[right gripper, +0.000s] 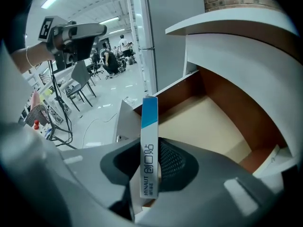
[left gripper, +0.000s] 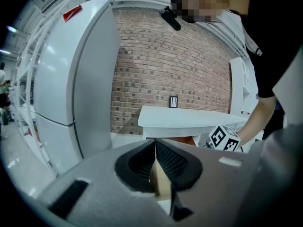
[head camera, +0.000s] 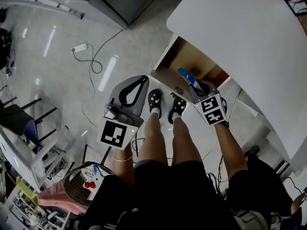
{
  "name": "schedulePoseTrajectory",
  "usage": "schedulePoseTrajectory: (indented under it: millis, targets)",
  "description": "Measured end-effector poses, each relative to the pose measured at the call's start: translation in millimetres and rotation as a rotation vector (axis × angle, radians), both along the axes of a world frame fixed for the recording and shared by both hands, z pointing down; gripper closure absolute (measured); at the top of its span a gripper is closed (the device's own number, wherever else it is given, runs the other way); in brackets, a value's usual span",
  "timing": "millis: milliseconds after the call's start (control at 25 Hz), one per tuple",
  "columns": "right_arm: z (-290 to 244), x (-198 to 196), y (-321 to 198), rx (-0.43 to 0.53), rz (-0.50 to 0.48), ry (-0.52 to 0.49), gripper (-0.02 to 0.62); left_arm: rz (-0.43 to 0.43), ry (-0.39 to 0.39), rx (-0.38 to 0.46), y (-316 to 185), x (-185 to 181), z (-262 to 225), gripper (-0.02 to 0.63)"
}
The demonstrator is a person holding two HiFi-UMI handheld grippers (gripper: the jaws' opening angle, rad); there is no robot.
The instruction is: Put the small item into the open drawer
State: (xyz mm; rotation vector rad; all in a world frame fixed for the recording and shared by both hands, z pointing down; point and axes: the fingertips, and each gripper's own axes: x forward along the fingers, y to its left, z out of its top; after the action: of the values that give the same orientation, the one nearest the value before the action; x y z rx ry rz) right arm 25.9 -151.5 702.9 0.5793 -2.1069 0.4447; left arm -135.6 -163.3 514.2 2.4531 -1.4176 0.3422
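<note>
Blue and white, the box (right gripper: 149, 126) stands pinched on its flat sides between the jaws of our right gripper (right gripper: 150, 174), its blue end sticking out past them. Beyond that end we see the open drawer (right gripper: 208, 122), its pale floor bare and its brown walls running back under the white surface (right gripper: 227, 20). From the head view the box (head camera: 184, 74) is over the drawer's front edge, held in the jaws and not lying in the drawer (head camera: 189, 56). Our left gripper (left gripper: 155, 167) has its jaws pressed together with nothing between them. It hangs apart from the drawer, over the grey floor (head camera: 62, 75), just beside our black shoes (head camera: 154, 102). Past it stand a white fridge (left gripper: 71, 79) and a brick wall (left gripper: 161, 65).
</note>
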Motion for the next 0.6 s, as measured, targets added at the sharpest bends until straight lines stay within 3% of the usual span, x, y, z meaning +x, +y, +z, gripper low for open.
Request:
schedulePoseTrajectory:
  millis: [600]
  targets:
    - [39.4,-9.4,0.8,-0.046,-0.065,0.095,0.499,-0.048,0.003,-0.015,-2.6,-18.0,8.1,0.598]
